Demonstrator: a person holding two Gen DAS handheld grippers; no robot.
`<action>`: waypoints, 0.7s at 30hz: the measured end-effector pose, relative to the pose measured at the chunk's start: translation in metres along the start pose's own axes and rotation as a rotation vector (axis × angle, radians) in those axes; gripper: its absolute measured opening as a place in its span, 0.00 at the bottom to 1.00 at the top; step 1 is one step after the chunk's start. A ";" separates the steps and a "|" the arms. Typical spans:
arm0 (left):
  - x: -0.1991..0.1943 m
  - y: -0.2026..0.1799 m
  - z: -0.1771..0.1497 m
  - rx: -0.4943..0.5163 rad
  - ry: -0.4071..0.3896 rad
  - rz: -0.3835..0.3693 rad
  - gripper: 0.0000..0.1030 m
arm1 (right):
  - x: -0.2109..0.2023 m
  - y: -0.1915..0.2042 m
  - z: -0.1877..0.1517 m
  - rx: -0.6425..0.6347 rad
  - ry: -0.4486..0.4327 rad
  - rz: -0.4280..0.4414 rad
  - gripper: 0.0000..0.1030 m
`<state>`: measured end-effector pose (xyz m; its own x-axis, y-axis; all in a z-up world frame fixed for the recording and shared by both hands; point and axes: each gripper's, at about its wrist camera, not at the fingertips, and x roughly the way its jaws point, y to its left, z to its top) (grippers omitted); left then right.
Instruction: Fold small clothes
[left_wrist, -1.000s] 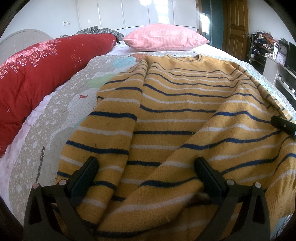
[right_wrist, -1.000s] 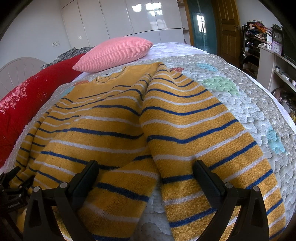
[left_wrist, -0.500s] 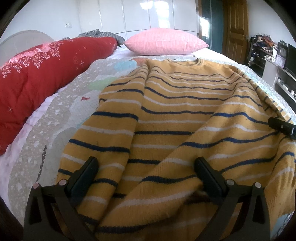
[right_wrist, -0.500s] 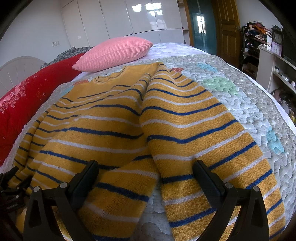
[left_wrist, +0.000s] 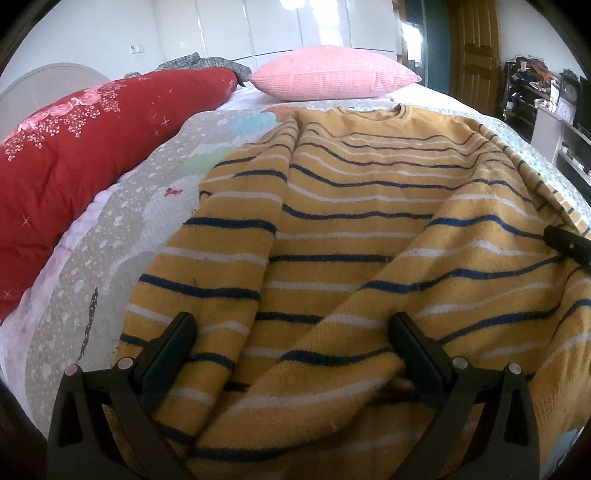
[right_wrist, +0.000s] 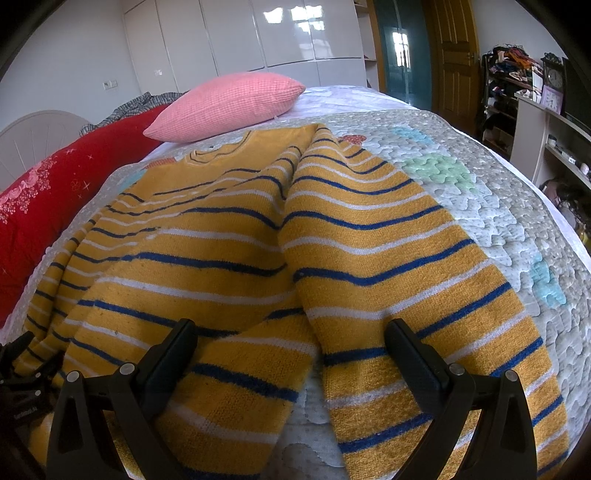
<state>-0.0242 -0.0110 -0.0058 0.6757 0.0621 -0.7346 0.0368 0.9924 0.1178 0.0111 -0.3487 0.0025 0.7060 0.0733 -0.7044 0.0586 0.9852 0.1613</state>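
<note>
Spread across the bed's pale quilted coverlet (right_wrist: 480, 206) lies a mustard-yellow knitted sweater with navy and white stripes (left_wrist: 362, 206), its round collar pointing toward the far end and its hem nearest the cameras. Both sleeves are folded inward along the body, so each forms a long band running from the shoulder down toward the hem.

The left claw (left_wrist: 291, 354) is released, its two black fingers spread wide over the hem region, with rumpled knit bunched between them; whether the fingers touch the fabric cannot be told. The right claw (right_wrist: 288, 354) is likewise released, its fingers wide apart above the gap where the right sleeve's cuff end parts from the body and a strip of coverlet shows through. From the left wrist view, a black tip of the right claw peeks in at the far right edge, resting at the sweater's side.

Beyond the collar sits a pink checked pillow (right_wrist: 229, 105), just beside the neckline. Along the left side of the bed lies a rolled red duvet with a floral print (left_wrist: 74, 147), apart from the sweater. Glossy white wardrobe doors (right_wrist: 280, 33) stand behind the bed.
</note>
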 end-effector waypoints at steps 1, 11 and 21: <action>0.000 -0.001 0.000 0.002 0.003 0.009 1.00 | 0.000 0.000 0.000 0.000 0.000 0.000 1.00; -0.035 -0.001 -0.002 -0.043 -0.033 0.022 1.00 | 0.000 0.001 0.000 0.008 -0.008 0.010 1.00; -0.074 0.005 -0.006 -0.047 -0.089 -0.022 1.00 | 0.000 -0.001 -0.001 0.008 -0.009 0.010 1.00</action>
<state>-0.0785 -0.0099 0.0450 0.7382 0.0327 -0.6738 0.0191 0.9974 0.0694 0.0103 -0.3494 0.0019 0.7128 0.0816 -0.6966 0.0569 0.9832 0.1734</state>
